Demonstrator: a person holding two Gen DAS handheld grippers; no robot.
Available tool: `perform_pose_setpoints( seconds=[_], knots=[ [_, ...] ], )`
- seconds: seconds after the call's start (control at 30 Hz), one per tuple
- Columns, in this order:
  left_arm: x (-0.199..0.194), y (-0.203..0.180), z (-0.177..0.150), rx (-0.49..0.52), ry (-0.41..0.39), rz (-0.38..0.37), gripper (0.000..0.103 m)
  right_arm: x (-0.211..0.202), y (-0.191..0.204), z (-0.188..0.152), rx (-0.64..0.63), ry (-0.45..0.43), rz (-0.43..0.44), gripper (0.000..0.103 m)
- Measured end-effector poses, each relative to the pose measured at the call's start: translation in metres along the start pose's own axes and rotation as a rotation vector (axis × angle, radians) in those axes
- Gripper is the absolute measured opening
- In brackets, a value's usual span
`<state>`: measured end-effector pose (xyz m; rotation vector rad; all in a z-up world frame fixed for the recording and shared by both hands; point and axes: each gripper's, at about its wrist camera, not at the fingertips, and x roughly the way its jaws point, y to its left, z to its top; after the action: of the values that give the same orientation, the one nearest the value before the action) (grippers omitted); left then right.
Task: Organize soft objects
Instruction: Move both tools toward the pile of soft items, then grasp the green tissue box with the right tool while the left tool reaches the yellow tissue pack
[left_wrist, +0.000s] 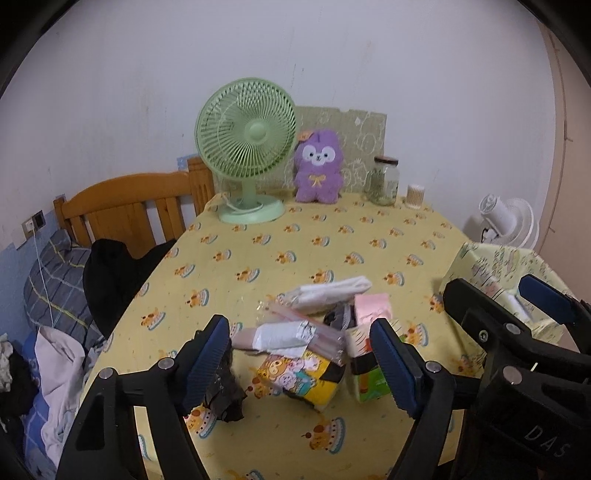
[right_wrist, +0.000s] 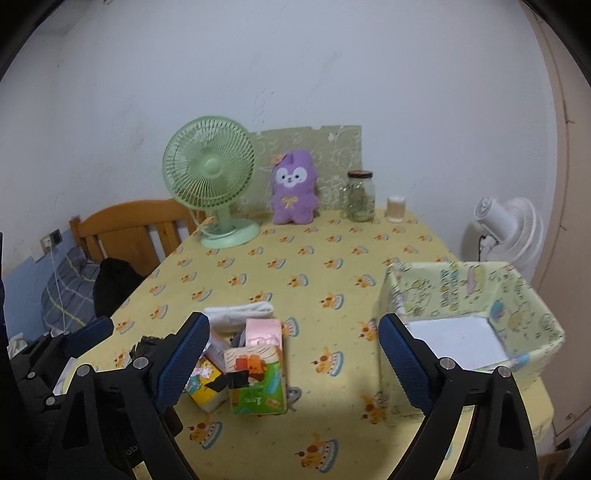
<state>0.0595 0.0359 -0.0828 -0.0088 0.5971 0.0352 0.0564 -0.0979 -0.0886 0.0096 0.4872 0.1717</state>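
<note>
A heap of soft packs lies on the yellow tablecloth (left_wrist: 280, 236). It holds a cartoon tissue pack (left_wrist: 295, 376), a white wrapped pack (left_wrist: 275, 336), a green tissue pack (right_wrist: 258, 384), a pink pack (right_wrist: 264, 332), a folded white cloth (left_wrist: 328, 291) and a crumpled black piece (left_wrist: 227, 400). My left gripper (left_wrist: 299, 363) hangs open just above the heap, its pads apart from the packs. My right gripper (right_wrist: 291, 363) is open too, the green pack near its left finger. A pale green fabric bin (right_wrist: 532, 295) with a white floor stands at the right.
At the table's far edge stand a green desk fan (left_wrist: 245, 147), a purple plush (left_wrist: 317, 166), a glass jar (left_wrist: 384, 181) and a small swab holder (left_wrist: 415, 197). A white fan (right_wrist: 509, 229) stands beyond the right edge. A wooden bed (left_wrist: 129, 206) with bedding lies left.
</note>
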Motion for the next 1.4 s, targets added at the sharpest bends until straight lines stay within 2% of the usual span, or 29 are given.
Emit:
perform_pose_setpoints(
  seconds=[0.23, 0.87, 1.07, 1.13, 1.23, 1.4],
  knots=[
    [0.026, 0.003, -0.019, 0.0, 0.085, -0.013, 0.076, 0.028, 0.006, -0.019, -0.006, 0.081, 0.01, 0.091],
    [0.066, 0.014, -0.042, -0.008, 0.196, -0.048, 0.076, 0.09, 0.025, -0.045, -0.024, 0.247, 0.03, 0.09],
    [0.067, 0.012, -0.044, 0.007, 0.199, -0.055, 0.075, 0.101, 0.027, -0.049, -0.014, 0.285, 0.054, 0.078],
    [0.067, 0.01, -0.044, 0.015, 0.2, -0.054, 0.075, 0.103, 0.028, -0.05, -0.016, 0.294, 0.061, 0.066],
    [0.068, 0.007, -0.043, 0.022, 0.2, -0.06, 0.075, 0.105, 0.029, -0.052, -0.018, 0.303, 0.072, 0.056],
    [0.071, 0.002, -0.041, 0.029, 0.197, -0.081, 0.078, 0.1, 0.025, -0.05, -0.015, 0.29, 0.051, 0.054]
  ],
)
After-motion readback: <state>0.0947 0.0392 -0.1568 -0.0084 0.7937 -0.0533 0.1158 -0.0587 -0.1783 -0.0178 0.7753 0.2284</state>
